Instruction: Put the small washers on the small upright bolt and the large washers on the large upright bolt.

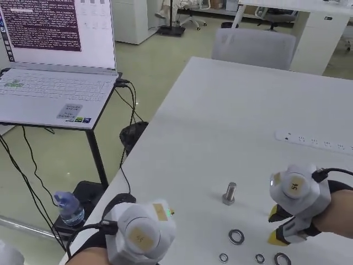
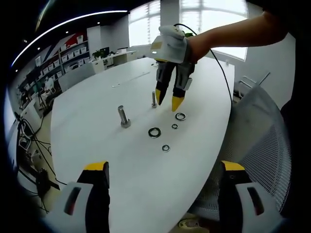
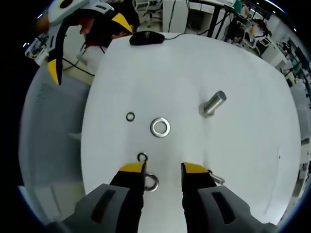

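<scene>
Now | right gripper (image 3: 163, 168) part-open over washer (image 3: 152, 183); left gripper (image 2: 164, 166) wide, empty | risk: flat washer skids, jaw clips small bolt (image 2: 154, 99)

Bright, even indoor light fills the head view; the white table (image 1: 248, 110) reads pale and flat, with just a faint soft shadow at the foot of the large bolt (image 1: 229, 194). The laptop screen (image 1: 55, 27) glows, its text too blurred to read. In the left gripper view daylight comes from the windows (image 2: 214, 19), blown out to white, and a curved light strip (image 2: 73, 24) streaks the upper left. The tabletop bows with fisheye distortion, and the left gripper (image 2: 164, 167) looks slightly soft up close. In the right gripper view the table glares near pure white, the large washer (image 3: 160, 127) stands crisp, and the room at the margin is squeezed and smeared
</scene>
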### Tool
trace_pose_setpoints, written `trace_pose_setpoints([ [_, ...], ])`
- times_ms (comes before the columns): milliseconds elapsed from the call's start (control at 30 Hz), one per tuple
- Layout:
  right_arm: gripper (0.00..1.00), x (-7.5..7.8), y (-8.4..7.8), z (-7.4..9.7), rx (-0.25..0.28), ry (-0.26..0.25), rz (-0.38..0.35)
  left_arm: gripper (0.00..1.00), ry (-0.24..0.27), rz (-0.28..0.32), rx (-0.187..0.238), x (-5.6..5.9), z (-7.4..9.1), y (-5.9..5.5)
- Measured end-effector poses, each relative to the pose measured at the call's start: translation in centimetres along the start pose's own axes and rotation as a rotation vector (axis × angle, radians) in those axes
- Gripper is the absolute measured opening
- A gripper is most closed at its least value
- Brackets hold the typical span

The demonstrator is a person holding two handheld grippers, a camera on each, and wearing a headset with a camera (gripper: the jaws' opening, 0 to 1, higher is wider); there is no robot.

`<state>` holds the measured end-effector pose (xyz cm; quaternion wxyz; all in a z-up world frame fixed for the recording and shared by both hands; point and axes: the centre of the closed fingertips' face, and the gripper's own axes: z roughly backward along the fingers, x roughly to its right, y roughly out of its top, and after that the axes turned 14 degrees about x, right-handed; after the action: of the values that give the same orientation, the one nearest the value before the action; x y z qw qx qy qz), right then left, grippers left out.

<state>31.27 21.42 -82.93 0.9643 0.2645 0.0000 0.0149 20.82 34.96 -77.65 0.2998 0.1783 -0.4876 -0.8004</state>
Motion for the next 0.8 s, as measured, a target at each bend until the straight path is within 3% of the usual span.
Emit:
trace_pose_setpoints([
  [500,0.30,-3.1,0.2,-0.3,0.027,0.019,0.012,0.91,-0.006,-0.019,-0.010,0.3,0.2,0.1],
  [800,0.30,-3.7,-0.2,-1.1,0.031,0.025,0.011,0.92,0.003,-0.029,-0.008,0.2,0.4,0.3],
])
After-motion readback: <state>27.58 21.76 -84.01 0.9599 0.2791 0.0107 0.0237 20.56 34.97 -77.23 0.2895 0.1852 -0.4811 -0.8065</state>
